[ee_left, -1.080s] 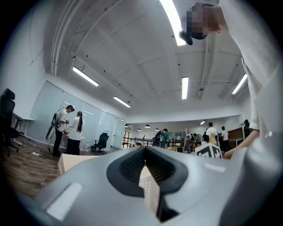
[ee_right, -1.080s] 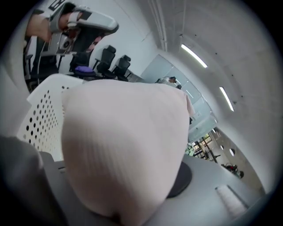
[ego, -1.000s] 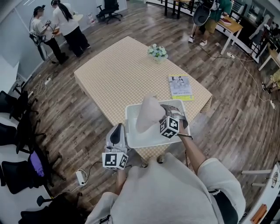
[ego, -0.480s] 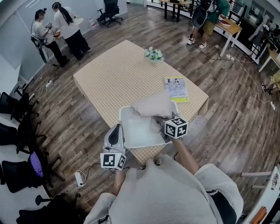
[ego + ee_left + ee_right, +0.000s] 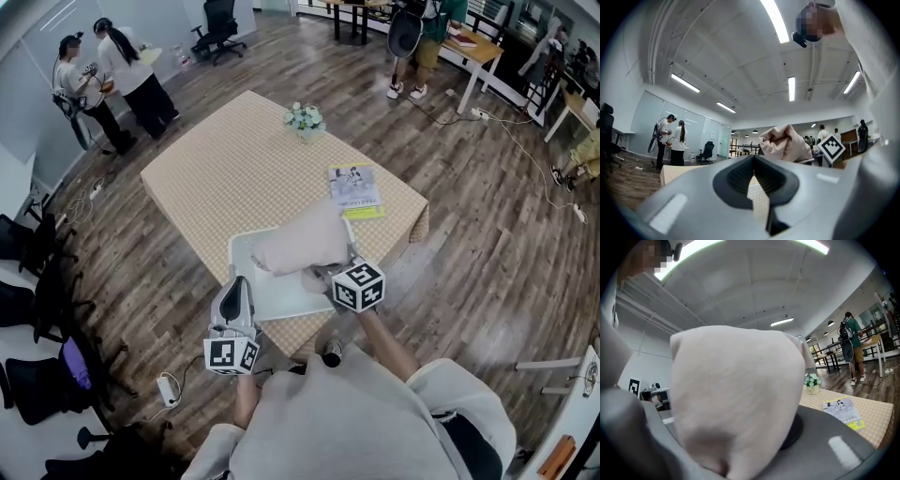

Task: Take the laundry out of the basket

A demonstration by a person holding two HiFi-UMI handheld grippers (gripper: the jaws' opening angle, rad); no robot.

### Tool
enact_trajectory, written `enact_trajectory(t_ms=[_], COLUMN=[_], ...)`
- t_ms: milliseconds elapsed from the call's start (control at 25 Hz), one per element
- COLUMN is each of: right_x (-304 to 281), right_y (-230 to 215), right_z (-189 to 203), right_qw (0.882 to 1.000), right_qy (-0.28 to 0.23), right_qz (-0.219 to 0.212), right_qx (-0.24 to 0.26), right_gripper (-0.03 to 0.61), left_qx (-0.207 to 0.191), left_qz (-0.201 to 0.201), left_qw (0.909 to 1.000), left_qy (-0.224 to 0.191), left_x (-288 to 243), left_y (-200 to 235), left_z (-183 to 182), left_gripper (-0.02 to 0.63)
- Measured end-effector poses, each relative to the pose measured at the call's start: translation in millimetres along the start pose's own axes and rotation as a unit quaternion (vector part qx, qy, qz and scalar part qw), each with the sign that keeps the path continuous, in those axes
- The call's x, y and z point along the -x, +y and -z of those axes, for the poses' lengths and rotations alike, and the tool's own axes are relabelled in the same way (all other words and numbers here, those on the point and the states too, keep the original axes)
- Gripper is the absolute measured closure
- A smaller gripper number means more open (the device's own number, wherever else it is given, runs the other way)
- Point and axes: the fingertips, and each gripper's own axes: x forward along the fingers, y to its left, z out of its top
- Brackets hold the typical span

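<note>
We hold the cloth (image 5: 298, 246) in our right gripper (image 5: 317, 274), its jaws clamped on a fold. In the right gripper view the pale pink fabric bulges up from between the jaws and fills most of the frame. The cloth hangs bunched over the far right part of the white basket (image 5: 277, 298); whether its lower edge touches the basket we cannot tell. The basket sits at the near edge of the table (image 5: 234, 164), which has a checked cover. Our left gripper (image 5: 236, 285) is just beside the basket's near left corner and points level across the table. Its jaws meet tip to tip with nothing between them. Beyond the basket a magazine (image 5: 354, 186) lies to the right, and flowers (image 5: 305, 117) stand near the far edge, well apart from the cloth.
</note>
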Motion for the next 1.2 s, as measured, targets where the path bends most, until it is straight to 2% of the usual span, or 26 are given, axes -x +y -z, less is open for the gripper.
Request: enact_trajectory(t_ms=[240, 480, 840, 1200], right_x=[26.2, 52.1, 91.6, 151.8], right_y=[8.8, 33.6, 123.8, 211.1], right_z=[-6.6, -9.1, 8.5, 71.4], right_qw=[1.0, 0.999, 0.998, 0.999], right_qy=[-0.016, -0.033, -0.051, -0.039], right_qz=[-0.002, 0.006, 0.016, 0.035], right_qx=[0.006, 0.007, 0.014, 0.012], right_gripper=[0.43, 0.43, 0.43, 0.43], left_qx=[-0.001, 0.004, 0.011, 0.021], left_qz=[0.015, 0.019, 0.037, 0.062], left_qw=[0.9999, 0.9997, 0.9991, 0.9978], left_qy=[-0.008, -0.017, -0.017, -0.007], left_x=[6.8, 37.1, 128.8, 229.3], left_y=[-19.8, -23.5, -16.7, -31.4], left_z=[-1.9, -6.8, -10.4, 1.6], left_gripper=[0.603, 0.603, 0.603, 0.603])
